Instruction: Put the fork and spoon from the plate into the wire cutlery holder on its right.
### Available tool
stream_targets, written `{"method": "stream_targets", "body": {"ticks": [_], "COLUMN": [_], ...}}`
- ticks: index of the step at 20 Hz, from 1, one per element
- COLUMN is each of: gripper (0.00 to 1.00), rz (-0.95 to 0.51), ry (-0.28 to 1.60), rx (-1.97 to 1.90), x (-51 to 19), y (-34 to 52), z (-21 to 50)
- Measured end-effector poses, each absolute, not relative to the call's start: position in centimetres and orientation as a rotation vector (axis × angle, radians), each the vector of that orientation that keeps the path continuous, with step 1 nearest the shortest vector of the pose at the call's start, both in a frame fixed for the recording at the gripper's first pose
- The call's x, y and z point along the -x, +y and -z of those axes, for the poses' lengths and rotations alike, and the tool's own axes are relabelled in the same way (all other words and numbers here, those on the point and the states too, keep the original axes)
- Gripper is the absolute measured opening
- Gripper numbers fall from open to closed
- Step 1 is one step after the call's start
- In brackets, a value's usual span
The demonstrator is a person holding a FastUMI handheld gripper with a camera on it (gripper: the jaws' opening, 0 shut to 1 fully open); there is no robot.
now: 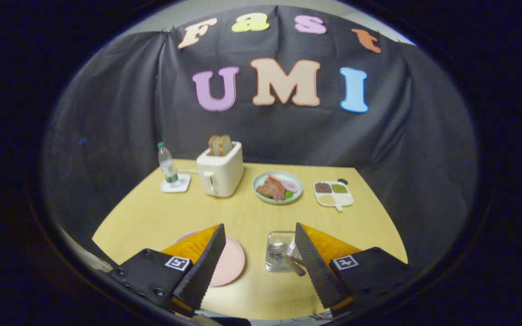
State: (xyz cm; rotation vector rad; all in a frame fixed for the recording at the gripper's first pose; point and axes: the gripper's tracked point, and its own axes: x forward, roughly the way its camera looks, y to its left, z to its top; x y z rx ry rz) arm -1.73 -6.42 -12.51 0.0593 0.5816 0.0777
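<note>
Hand-held gripper [258, 260] released, jaws wide and holding nothing, low centre of frame. Pink plate [234, 265] looks bare beside the left finger; the cutlery holder [279, 251] sits against the right finger with a handle [295, 266] jutting out. We judge the risk: that finger catching the handle and tipping the holder.

I get even, soft light from overhead on the worktop [243, 217]; it reads bright and warm, with only faint shadows under the toaster [220, 174] and the food plate [277, 187] well beyond the jaws. The gripper [258, 260] hangs spread wide, nothing between its fingers, their black pads sharp but dim. The clear holder [280, 251] beside the right finger throws small glints. Fisheye bending curves the worktop's edges, and detail softens outward.
</note>
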Motion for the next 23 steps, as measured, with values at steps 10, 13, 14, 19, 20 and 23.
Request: {"method": "stream_targets", "body": {"ticks": [10,13,14,19,20,23], "gripper": [0.97,0.97,0.97,0.97,0.97,0.97], "rz": [0.052,0.065,0.069,0.080,0.079,0.074], "ry": [0.263,0.191,0.175,0.124,0.118,0.112], "rx": [-0.131,-0.115,-0.112,-0.104,-0.103,-0.108], "x": [5.7,5.7,5.8,5.5,5.4,4.9], "y": [-6.3,-6.5,-6.6,-7.2,-7.3,-7.2], "z": [6.9,5.2,4.7,3.3,3.1,3.1]}}
